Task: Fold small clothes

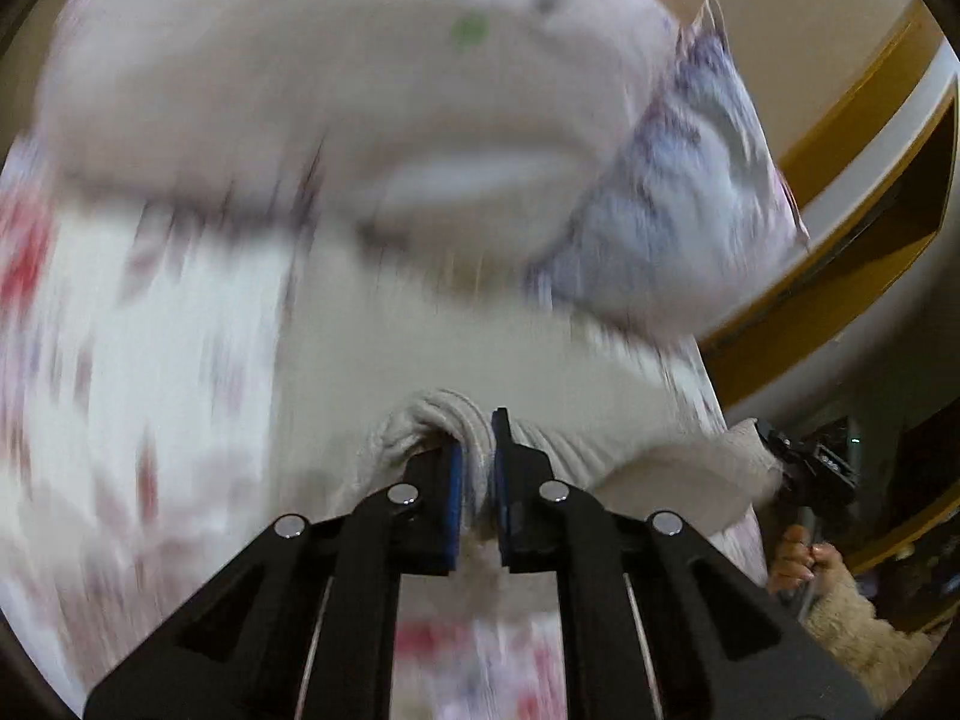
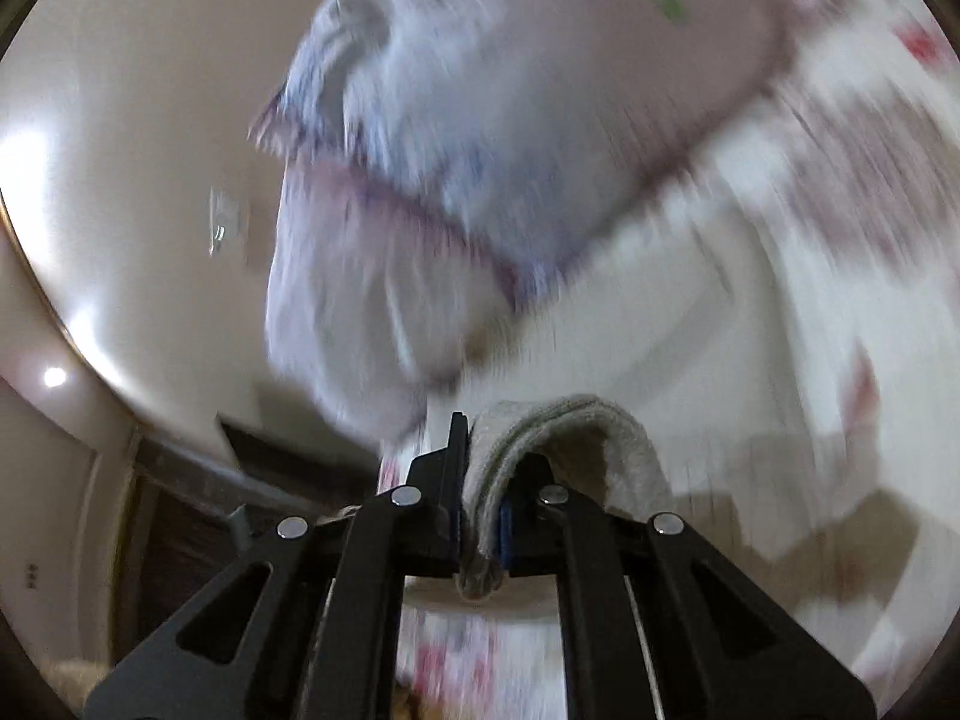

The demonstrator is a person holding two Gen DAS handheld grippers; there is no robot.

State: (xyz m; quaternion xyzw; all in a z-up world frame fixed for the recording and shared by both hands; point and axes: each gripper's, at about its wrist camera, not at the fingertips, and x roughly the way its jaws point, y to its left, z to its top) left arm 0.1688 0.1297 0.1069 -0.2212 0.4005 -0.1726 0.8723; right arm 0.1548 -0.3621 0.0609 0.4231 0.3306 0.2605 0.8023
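Left side first: the left hand-held gripper [image 1: 477,456] is pinching a bunched fold of a cream knit garment [image 1: 600,450], w/ the fabric squeezed between its blue pads [image 1: 455,498] and the jaws nearly pressed together. From that pinch the garment is running off to the right, its far end reaching the other hand-held gripper, seen small at the right edge of the left wrist view w/ the person's hand [image 1: 804,558] wrapped around its handle.

Beyond and above, a bed [image 1: 150,360] w/ a white sheet printed in red and blue is filling most of the view; both views are blurring heavily, so detail is poor. A big pale pillow [image 1: 330,90] and a blue-streaked pillow [image 1: 690,180] are lying at the far end.

Right side: the right hand-held gripper [image 2: 483,468] is clamping a thick folded edge of the same garment [image 2: 576,432], which is draping over its right finger and hanging a bit below the pads. Jaws closed onto cloth, not spread.

So the garment appears to be hanging stretched between the two tools, long axis left-right, apparently just above the sheet, tho the blur leaves the gap unclear. Neither hand looks nearer to it; both are already on it. Judgement: the coming fold turns on bringing both held ends down or together while keeping that left-right line level.
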